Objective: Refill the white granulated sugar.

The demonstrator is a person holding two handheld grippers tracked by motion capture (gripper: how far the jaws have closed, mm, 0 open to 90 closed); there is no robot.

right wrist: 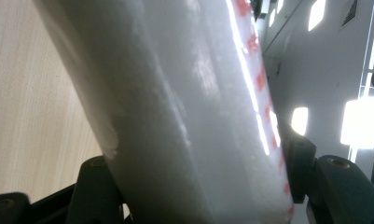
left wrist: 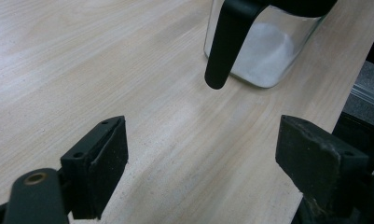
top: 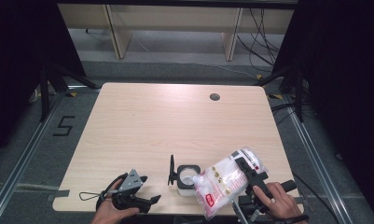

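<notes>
A square glass jar [top: 185, 179] holding white powder stands near the table's front edge, its black hinged lid [top: 171, 171] flipped up on the left side. My right gripper [top: 246, 171] is shut on a clear bag of white powder with red print [top: 220, 185]. The bag is tilted, and its lower end hangs beside the jar's right rim. In the right gripper view the bag [right wrist: 184, 107] sits clamped between the jaws. My left gripper [top: 149, 189] rests open to the left of the jar. Its view looks past the wide-apart jaws to the jar [left wrist: 264, 53] and its lid [left wrist: 223, 46].
The light wooden table [top: 166, 126] has a round cable hole [top: 215, 97] at the far right. The jar and both grippers sit close to the front edge. A "5" marker [top: 64, 125] is taped on the floor to the left. Pale furniture legs stand beyond the table.
</notes>
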